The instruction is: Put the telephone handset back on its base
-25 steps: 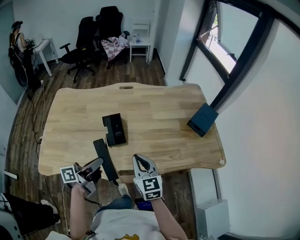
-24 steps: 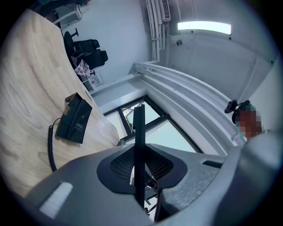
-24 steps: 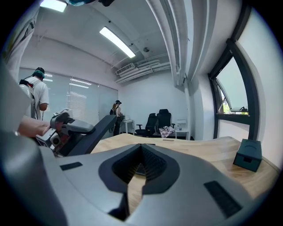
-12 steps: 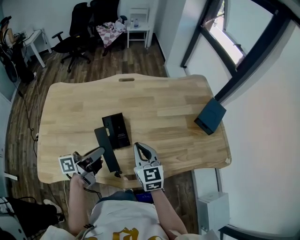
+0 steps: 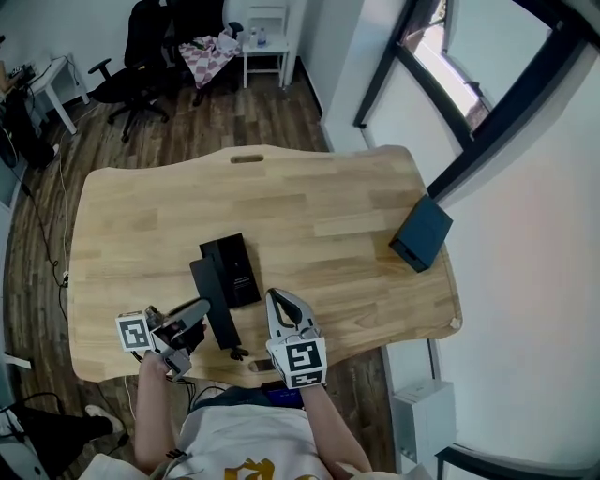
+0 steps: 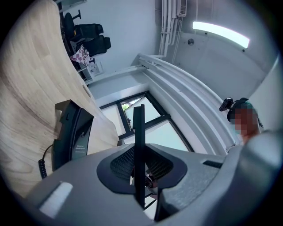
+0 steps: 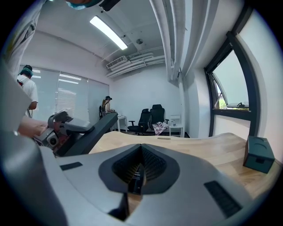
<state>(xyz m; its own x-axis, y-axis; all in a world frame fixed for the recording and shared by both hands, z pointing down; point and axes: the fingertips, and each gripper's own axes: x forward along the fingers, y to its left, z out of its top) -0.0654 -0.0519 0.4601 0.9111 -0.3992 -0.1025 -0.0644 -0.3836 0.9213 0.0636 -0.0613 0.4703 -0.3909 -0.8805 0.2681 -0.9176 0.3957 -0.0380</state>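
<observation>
Wood bench (image 5: 328, 206); dark box (image 5: 421, 234) nr right edge, angled. Beyond: blk office chairs (image 5: 150, 28), white side table (image 5: 262, 39), wood floor (image 5: 281, 117). Window (image 5: 459, 70) at right.

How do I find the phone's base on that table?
Look at the big wooden table. Near its middle lies the phone base, a flat black rectangle. The handset beside it is long and thin; the blue box sits at the right edge.

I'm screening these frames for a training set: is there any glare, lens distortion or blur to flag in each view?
Head view: sharp, but the wide angle bows the table edges and the window is blown out to white. Left gripper view: heavy fisheye with black corners, scene tipped sideways, ceiling light glaring. Right gripper view: same fisheye rim, window washed out, room evenly lit.
</observation>
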